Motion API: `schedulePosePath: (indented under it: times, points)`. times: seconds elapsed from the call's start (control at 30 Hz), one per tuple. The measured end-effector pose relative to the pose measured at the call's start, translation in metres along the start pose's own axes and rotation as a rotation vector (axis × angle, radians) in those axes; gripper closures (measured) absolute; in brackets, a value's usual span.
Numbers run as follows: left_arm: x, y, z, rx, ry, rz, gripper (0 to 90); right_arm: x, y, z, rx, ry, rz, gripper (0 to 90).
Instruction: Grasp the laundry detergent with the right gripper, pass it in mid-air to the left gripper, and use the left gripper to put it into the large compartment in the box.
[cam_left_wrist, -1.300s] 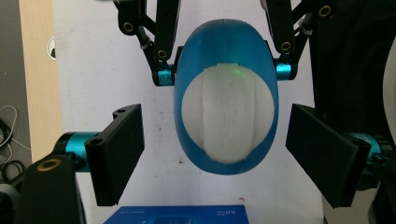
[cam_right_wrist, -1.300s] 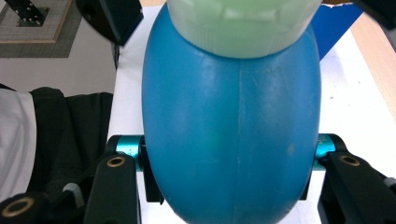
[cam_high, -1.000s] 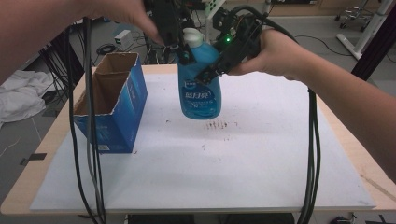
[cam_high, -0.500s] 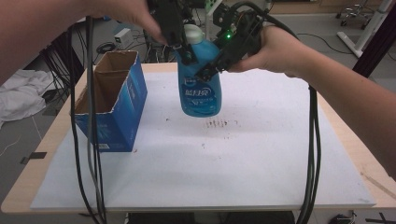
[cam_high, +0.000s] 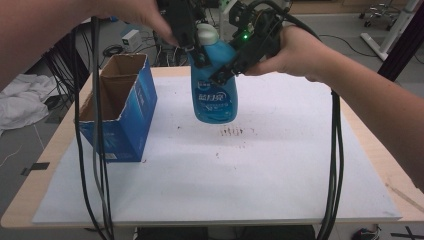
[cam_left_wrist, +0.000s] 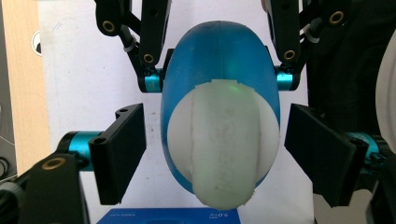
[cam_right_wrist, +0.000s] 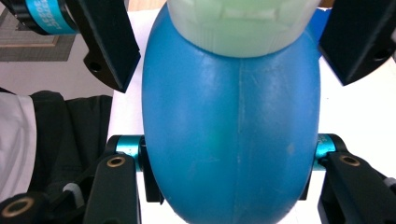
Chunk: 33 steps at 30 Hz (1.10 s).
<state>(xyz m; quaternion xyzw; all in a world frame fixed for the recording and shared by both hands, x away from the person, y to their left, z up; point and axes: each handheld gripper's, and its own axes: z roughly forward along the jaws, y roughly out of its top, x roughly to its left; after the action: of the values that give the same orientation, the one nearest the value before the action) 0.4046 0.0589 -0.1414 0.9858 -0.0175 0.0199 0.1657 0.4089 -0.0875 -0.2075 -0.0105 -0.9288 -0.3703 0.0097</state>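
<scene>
The blue bottle (cam_high: 215, 85) hangs above the table (cam_high: 280, 165), right of the open cardboard box (cam_high: 120, 115), clamped by the right gripper (cam_high: 227, 70). The left gripper (cam_high: 192, 52) straddles its white cap (cam_high: 207, 34), jaws just closing, not touching.

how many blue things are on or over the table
2: the blue bottle, held above the table's middle in the right gripper, and the open blue box standing at its left edge.

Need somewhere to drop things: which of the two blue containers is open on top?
The blue cardboard box at the left, its top flaps open. The blue bottle is closed by a white cap.
</scene>
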Motion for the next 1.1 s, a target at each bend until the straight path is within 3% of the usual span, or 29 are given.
schedulePosePath:
  times: [1.1]
  points:
    - [-0.0018, 0.0050, 0.0021, 0.011, -0.004, 0.004, 29.0, 0.0003, 0.0009, -0.0013, -0.009, -0.001, -0.004, 44.7]
